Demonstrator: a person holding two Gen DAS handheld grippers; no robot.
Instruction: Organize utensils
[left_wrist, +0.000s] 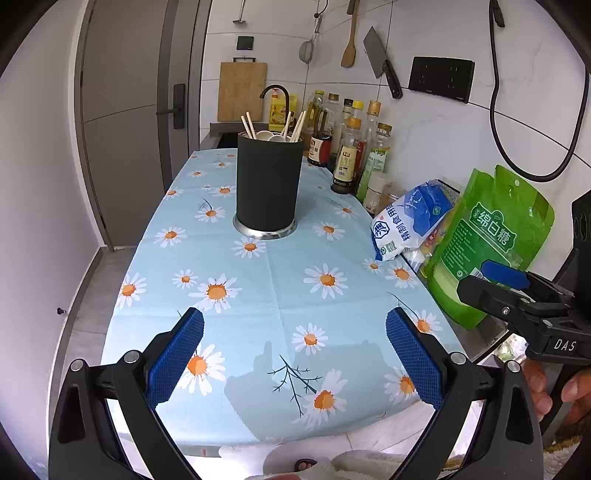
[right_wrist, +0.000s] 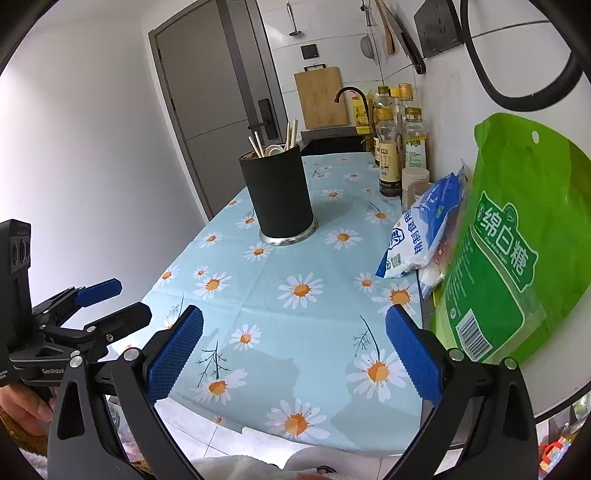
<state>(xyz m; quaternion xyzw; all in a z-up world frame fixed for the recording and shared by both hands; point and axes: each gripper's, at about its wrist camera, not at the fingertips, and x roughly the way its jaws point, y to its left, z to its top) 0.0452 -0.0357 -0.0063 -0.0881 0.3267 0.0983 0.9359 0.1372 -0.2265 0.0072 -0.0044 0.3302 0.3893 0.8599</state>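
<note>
Your left gripper (left_wrist: 294, 354) hangs above the near edge of the surface (left_wrist: 266, 295) with its jaws spread wide and nothing between them. Your right gripper (right_wrist: 294, 354) sits just beside it, jaws likewise released and empty. The dark utensil holder (left_wrist: 266, 184) stands upright near the middle of the daisy-print cloth, well ahead of both grippers, with chopsticks (left_wrist: 248, 125) and pale spoons (left_wrist: 271, 136) poking out of its top. A green bag (right_wrist: 509, 240) and a blue-and-white bag (right_wrist: 421, 236) lean along the right wall.

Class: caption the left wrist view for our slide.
Open left tool over daisy tablecloth, facing black utensil holder.
</note>
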